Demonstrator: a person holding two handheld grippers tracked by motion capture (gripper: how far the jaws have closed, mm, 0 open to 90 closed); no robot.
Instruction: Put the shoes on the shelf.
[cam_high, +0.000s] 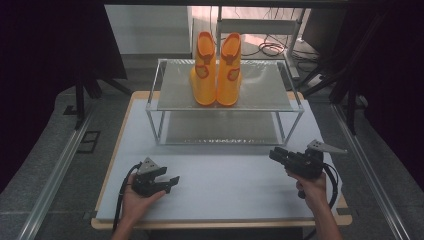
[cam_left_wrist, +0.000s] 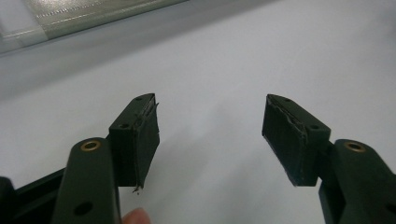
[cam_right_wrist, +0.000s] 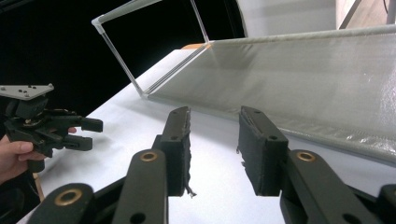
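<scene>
A pair of orange rubber boots (cam_high: 216, 70) stands upright side by side on the top shelf of a two-level metal rack (cam_high: 170, 102) at the back of the white table. My left gripper (cam_high: 170, 183) is held low over the table's front left, jaws wide open with nothing between them; its pads (cam_left_wrist: 144, 135) hang over bare white surface. My right gripper (cam_high: 274, 154) is at the front right, close to the rack's lower shelf (cam_right_wrist: 303, 79), jaws open and empty, and it points left. The left gripper (cam_right_wrist: 91, 133) is also in the right gripper view, at the far left.
The white table top (cam_high: 225, 190) spreads in front of the rack. Dark curtains and stand legs flank both sides, and metal rails (cam_high: 55, 170) run along the floor. Cables lie on the floor behind the rack.
</scene>
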